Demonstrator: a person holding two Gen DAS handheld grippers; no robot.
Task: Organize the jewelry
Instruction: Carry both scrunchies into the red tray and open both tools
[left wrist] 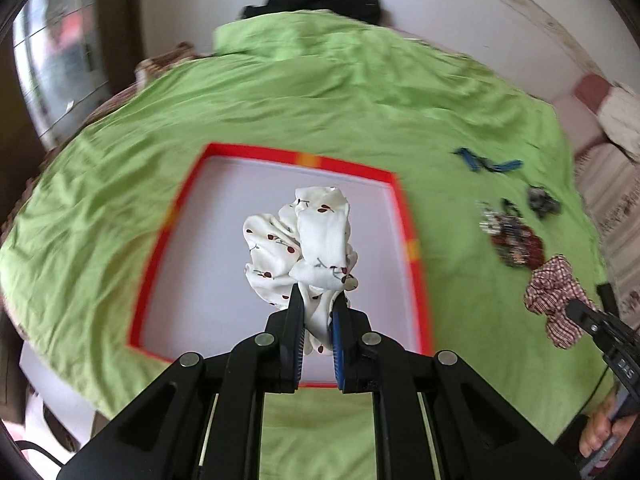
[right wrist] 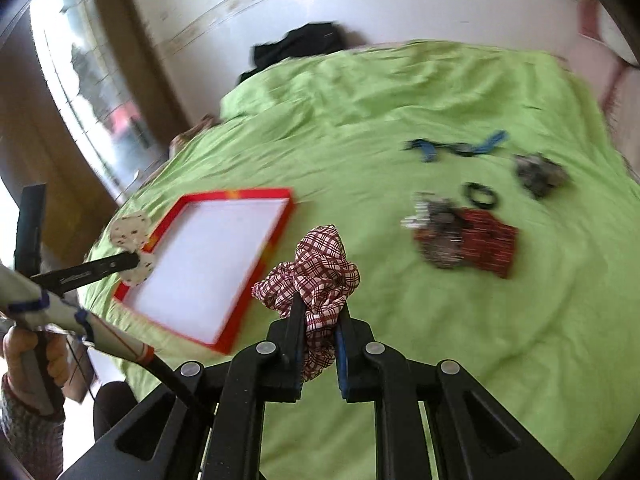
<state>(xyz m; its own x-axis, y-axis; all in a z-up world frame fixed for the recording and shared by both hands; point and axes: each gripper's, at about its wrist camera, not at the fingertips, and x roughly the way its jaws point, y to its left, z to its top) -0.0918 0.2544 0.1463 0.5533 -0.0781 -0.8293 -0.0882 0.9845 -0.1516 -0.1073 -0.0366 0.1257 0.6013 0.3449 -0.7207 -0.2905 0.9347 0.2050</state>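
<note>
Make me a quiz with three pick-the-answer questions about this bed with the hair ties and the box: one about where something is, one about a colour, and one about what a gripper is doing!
1. Where is the white cherry-print fabric scrunchie?
A. Held over the red-rimmed shallow white tray
B. Lying beside the blue strap
C. On the floor

2. What colour is the crumpled bedsheet?
A. Pink
B. Light green
C. Grey

3. What is the right gripper doing?
A. Standing wide open and empty
B. Pinching the tray's rim
C. Shut on the red-and-white checked fabric scrunchie

Answers:
1 A: the left wrist view shows it in the left gripper, with the tray behind it.
2 B: green cloth covers the bed in both views.
3 C: checked fabric sits squeezed between its two fingers.
</note>
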